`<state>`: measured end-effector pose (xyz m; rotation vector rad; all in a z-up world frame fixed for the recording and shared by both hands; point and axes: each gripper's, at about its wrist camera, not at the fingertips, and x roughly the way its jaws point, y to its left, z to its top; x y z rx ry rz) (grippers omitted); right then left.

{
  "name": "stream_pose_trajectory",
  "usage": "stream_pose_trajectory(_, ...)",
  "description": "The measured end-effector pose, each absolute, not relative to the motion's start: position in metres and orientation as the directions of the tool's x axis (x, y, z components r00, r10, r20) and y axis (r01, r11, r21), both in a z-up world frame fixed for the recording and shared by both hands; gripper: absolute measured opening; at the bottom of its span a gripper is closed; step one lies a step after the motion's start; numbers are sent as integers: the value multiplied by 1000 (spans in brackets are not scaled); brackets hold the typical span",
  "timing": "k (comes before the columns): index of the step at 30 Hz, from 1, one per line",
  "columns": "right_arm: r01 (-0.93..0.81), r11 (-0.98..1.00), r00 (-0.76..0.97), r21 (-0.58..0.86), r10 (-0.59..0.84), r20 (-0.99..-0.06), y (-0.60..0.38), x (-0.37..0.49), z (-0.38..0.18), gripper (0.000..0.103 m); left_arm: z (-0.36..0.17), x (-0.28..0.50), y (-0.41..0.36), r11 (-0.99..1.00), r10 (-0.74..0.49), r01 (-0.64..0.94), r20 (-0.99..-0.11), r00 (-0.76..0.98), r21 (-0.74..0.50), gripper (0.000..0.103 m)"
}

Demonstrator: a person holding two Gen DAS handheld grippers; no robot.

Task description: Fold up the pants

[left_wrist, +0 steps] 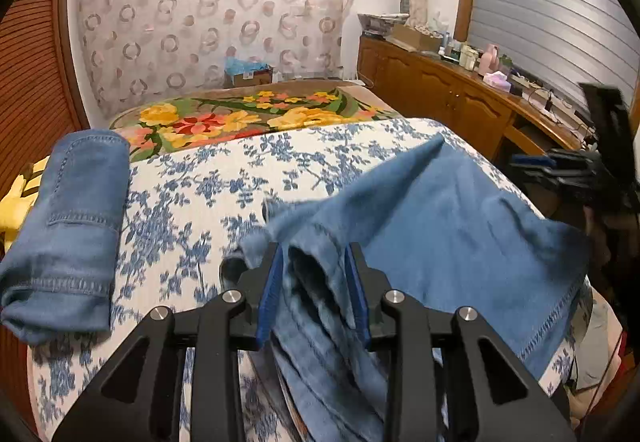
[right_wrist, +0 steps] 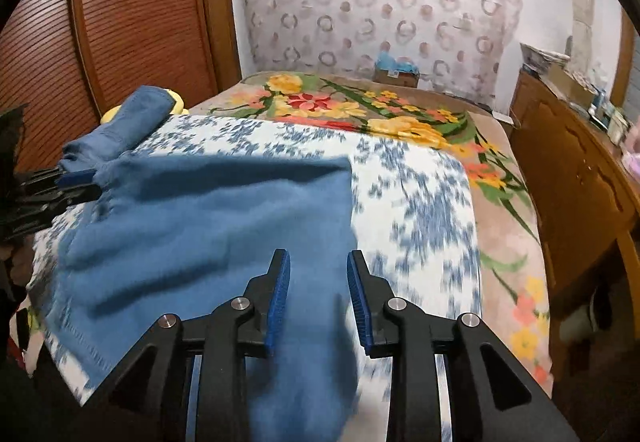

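Blue pants [left_wrist: 460, 222] lie spread on the bed's blue-flowered white cover [left_wrist: 192, 182]. In the left wrist view my left gripper [left_wrist: 315, 254] is shut on a bunched edge of the pants, which rises between its blue pads. In the right wrist view the same gripper [right_wrist: 80, 178] holds that edge up at the left of the pants [right_wrist: 200, 222]. My right gripper [right_wrist: 318, 258] stands open just above the near part of the cloth, its pads not pressing on it. From the left wrist view the right gripper [left_wrist: 532, 162] is at the far right, off the pants.
A second, folded pair of blue jeans [left_wrist: 68, 222] lies at the bed's left edge beside something yellow [left_wrist: 16, 202]. A bright floral blanket [left_wrist: 240, 118] covers the far end. A wooden cabinet [left_wrist: 440, 82] with clutter runs along the right, a louvred wooden door [right_wrist: 140, 14] along the left.
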<state>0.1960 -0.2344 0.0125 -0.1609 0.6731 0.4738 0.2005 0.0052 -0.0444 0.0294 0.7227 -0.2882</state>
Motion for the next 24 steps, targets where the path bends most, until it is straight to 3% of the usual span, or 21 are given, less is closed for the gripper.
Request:
stream_pose_trajectory(7, -509, 860, 595, 38, 383, -707, -221, 267, 5, 30, -49, 221, 1, 957, -246, 285, -671, 700, -53, 33)
stream_pose_trajectory(13, -554, 819, 498, 152, 472, -727, -209, 310, -3, 30, -53, 234, 2, 951, -254, 306, -678, 690, -45, 33)
stream_pose_trajectory(15, -558, 812, 482, 170, 484, -731, -204, 321, -5, 30, -54, 238, 3, 950, -251, 309, -683, 687, -38, 28)
stream_pose_trajectory(16, -561, 807, 477, 182, 495, -727, -201, 329, -7, 18, -54, 240, 3, 950, -250, 310, -685, 685, -37, 24)
stream_pose_trajectory(17, -565, 801, 471, 199, 511, -719, -197, 336, -8, 12, -55, 243, 4, 950, -250, 311, -689, 681, -37, 22)
stream_pose_trajectory(20, -550, 803, 527, 229, 546, -651, -198, 343, -6, 7, -55, 249, 7, 949, -253, 314, -693, 676, -39, 11)
stream_pose_trajectory(24, -536, 823, 586, 190, 525, -617, -195, 338, -9, 6, -54, 258, 11, 951, -250, 308, -686, 683, -39, 6)
